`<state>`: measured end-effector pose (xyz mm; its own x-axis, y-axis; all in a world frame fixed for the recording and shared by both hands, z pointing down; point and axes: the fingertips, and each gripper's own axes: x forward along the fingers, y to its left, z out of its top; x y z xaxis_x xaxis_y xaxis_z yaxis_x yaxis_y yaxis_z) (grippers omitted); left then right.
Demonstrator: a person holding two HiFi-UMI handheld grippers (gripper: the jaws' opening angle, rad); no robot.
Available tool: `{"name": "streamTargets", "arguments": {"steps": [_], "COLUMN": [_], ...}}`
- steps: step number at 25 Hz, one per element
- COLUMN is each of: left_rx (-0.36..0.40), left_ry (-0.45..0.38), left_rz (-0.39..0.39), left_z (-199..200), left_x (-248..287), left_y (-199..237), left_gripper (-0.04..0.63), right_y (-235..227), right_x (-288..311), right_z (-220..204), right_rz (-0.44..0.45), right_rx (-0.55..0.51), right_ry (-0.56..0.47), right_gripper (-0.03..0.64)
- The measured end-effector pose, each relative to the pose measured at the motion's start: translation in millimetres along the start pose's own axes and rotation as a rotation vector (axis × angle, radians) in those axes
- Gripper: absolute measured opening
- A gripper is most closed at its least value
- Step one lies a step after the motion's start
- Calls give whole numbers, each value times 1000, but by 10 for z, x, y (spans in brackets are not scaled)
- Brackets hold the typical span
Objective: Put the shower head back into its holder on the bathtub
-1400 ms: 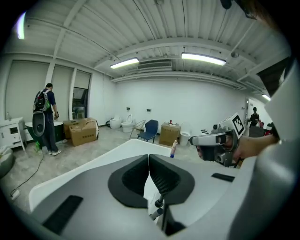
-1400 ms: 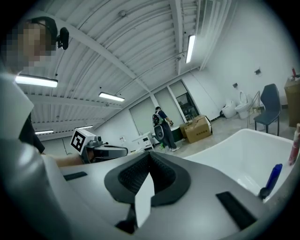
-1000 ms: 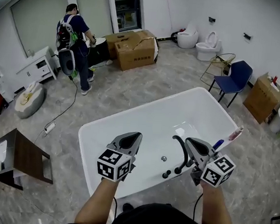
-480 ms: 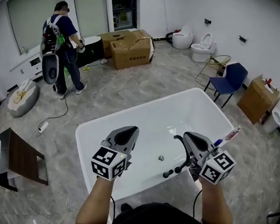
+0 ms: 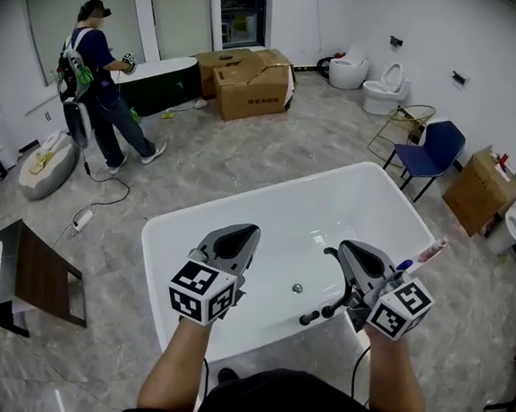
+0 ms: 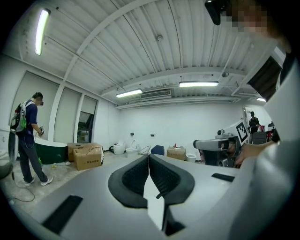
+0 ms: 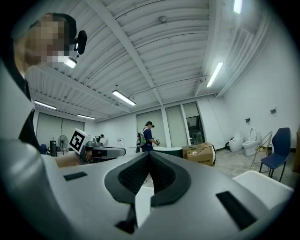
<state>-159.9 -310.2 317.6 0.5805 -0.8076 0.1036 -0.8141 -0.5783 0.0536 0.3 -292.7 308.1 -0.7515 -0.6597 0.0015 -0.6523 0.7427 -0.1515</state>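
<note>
A white bathtub [image 5: 192, 240] stands in front of me in the head view. Black tap fittings [image 5: 329, 292] with a curved spout and knobs sit on its near rim. A pink-and-white item [image 5: 431, 250] lies on the right rim. I cannot pick out a shower head for certain. My left gripper [image 5: 245, 235] hovers over the near rim, shut and empty. My right gripper [image 5: 351, 251] is just above the black fittings, also shut and empty. In the left gripper view the jaws [image 6: 149, 156] meet; in the right gripper view the jaws [image 7: 149, 153] meet too.
A person with a backpack [image 5: 88, 74] stands at the back left by a dark green tub [image 5: 166, 76]. Cardboard boxes [image 5: 255, 84], toilets [image 5: 381, 84], a blue chair [image 5: 436, 146] and another box [image 5: 480, 186] ring the room. A dark table [image 5: 37, 273] stands left.
Both grippers have risen slightly over the tub's near rim and stay shut. The person at the back has walked left and turned toward the green tub.
</note>
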Motion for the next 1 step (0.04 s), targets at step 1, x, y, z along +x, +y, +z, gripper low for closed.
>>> {"name": "streamTargets", "arguments": {"steps": [1], "left_rx": [-9], "left_ry": [6], "left_rz": [2], "left_z": [-18], "left_x": [10], "left_y": [13], "left_gripper": [17], "right_y": [-13], "right_x": [-4], "right_z": [-6], "right_rz": [0], "right_rx": [2], "right_ry": [-2], "right_gripper": [15]}}
